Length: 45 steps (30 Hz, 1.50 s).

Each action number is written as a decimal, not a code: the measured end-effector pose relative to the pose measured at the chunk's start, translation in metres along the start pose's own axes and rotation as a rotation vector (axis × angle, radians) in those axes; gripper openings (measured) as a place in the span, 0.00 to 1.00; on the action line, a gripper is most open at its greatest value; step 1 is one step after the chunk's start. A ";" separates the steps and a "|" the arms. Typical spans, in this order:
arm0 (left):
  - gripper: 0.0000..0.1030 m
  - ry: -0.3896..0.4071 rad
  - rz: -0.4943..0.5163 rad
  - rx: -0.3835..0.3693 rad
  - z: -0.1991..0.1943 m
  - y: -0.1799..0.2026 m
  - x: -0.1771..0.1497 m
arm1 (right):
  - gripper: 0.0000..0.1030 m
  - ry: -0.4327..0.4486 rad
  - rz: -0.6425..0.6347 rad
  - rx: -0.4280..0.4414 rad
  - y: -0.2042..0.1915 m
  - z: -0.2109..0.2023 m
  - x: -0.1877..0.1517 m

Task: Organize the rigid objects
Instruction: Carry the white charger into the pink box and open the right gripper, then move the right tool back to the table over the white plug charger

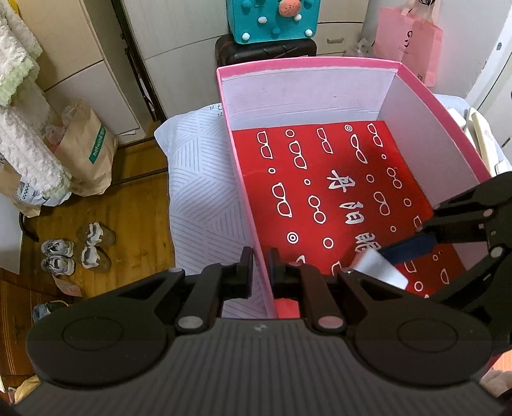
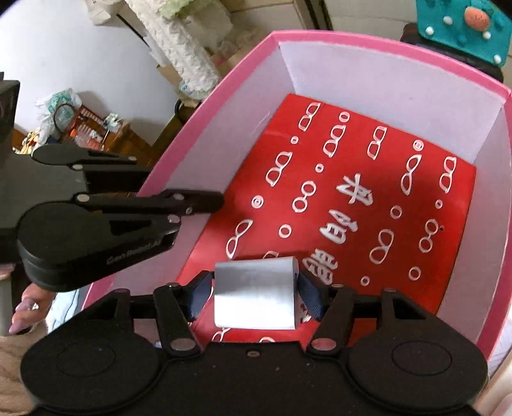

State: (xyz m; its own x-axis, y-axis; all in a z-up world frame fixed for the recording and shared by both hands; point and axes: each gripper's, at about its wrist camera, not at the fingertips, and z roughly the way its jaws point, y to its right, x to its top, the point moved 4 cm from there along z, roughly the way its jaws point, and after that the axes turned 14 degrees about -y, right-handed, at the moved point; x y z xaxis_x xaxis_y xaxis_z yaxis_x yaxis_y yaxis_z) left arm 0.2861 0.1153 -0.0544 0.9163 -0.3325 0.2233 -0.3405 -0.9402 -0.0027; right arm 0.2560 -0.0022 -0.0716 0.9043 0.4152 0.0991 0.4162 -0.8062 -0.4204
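Silver block point(image 2: 254, 294) above red sheet point(image 2: 352, 198); seemingly unobstructed

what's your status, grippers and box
Left gripper shut on box wall. Right gripper holds silver block over red sheet inside. Nothing in the way.

Small silver block point(image 2: 255, 292), kinda curved on top, hangs low inside the pink box point(image 2: 224, 80), right over its red liner point(image 2: 368, 192).

Wooden plank floor point(image 1: 137, 204), white cabinets point(image 1: 96, 64) behind, brown paper bag point(image 1: 89, 153) and shoes point(image 1: 76, 249) on floor, teal felt box point(image 1: 272, 22) atop black case point(image 1: 265, 52), pink shopping bag point(image 1: 409, 44).
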 end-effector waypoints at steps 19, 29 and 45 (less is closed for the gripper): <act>0.09 -0.010 -0.034 -0.024 -0.004 -0.002 -0.001 | 0.64 0.027 0.287 0.161 0.013 0.007 -0.016; 0.08 -0.040 -0.030 -0.004 -0.004 0.004 -0.007 | 0.70 0.186 0.009 0.101 0.011 -0.072 -0.068; 0.08 -0.036 -0.042 -0.019 -0.005 0.000 -0.012 | 0.84 0.442 0.023 -0.241 0.118 -0.154 -0.152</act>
State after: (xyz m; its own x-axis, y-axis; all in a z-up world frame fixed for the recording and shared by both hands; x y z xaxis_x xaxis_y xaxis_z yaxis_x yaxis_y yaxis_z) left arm 0.2742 0.1194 -0.0524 0.9368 -0.2953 0.1876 -0.3051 -0.9520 0.0250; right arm 0.1819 -0.2249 0.0024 0.8454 0.2198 0.4868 0.3584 -0.9092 -0.2119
